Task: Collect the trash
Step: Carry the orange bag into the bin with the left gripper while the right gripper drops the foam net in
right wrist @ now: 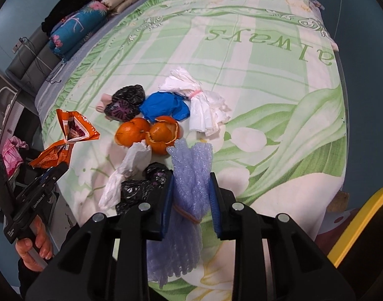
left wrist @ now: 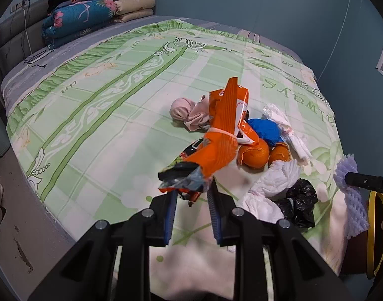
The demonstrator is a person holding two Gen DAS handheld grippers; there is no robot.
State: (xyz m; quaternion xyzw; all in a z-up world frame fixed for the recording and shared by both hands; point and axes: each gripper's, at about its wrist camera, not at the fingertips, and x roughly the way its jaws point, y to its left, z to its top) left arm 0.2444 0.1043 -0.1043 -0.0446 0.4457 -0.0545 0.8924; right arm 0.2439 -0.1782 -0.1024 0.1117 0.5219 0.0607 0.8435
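My left gripper (left wrist: 192,195) is shut on an orange snack wrapper (left wrist: 221,135) and holds it above the bed; it also shows in the right wrist view (right wrist: 66,138). My right gripper (right wrist: 191,193) is shut on a bundle of purple foam net (right wrist: 191,173), tied with a rubber band; it shows at the left wrist view's right edge (left wrist: 352,193). On the bedspread (right wrist: 266,87) lies a trash pile: orange peels (right wrist: 146,133), a blue bag (right wrist: 163,107), white bags (right wrist: 204,102), crumpled white paper (right wrist: 131,168), black bags (right wrist: 143,188) and a pink cloth (left wrist: 188,113).
Folded quilts (left wrist: 96,12) and a black cloth lie at the headboard (left wrist: 15,32). A cable (left wrist: 33,60) trails on the sheet. A yellow-rimmed object (right wrist: 362,225) stands by the bed's near right corner. A pink bag (right wrist: 13,150) is on the floor to the left.
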